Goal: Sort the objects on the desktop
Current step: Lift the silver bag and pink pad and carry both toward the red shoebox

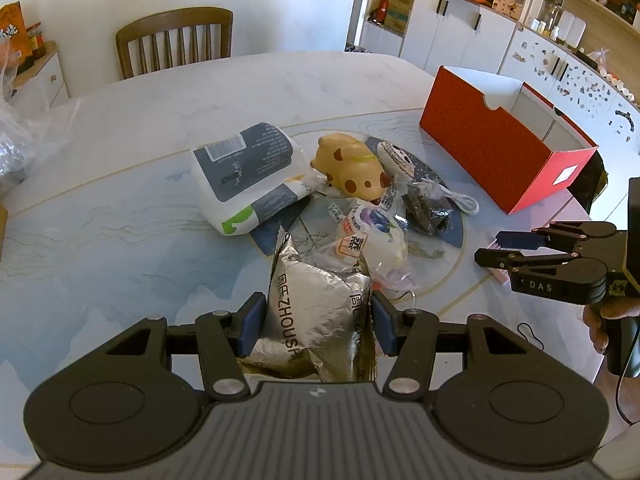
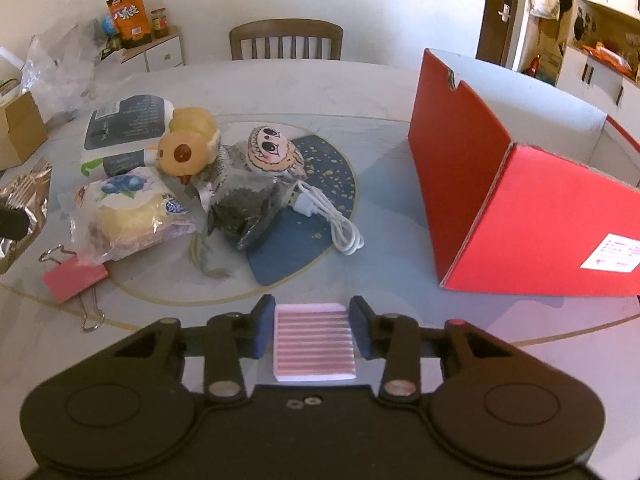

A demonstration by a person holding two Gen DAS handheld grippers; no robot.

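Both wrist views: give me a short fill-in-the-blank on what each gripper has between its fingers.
1. The left gripper is closed on a ____ foil snack bag.
2. Between the right gripper fingers lies a pink-striped ____.
3. The open box is ____.

Missing: silver; pad; red

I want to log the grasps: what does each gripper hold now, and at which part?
Left gripper clamps the silver foil bag by its two sides. Right gripper closes on the pink striped pad at its side edges.

Home dining room, probably: marble table (image 1: pixel 160 128), wooden chair (image 1: pixel 174 40), cluttered shelves (image 1: pixel 560 0).
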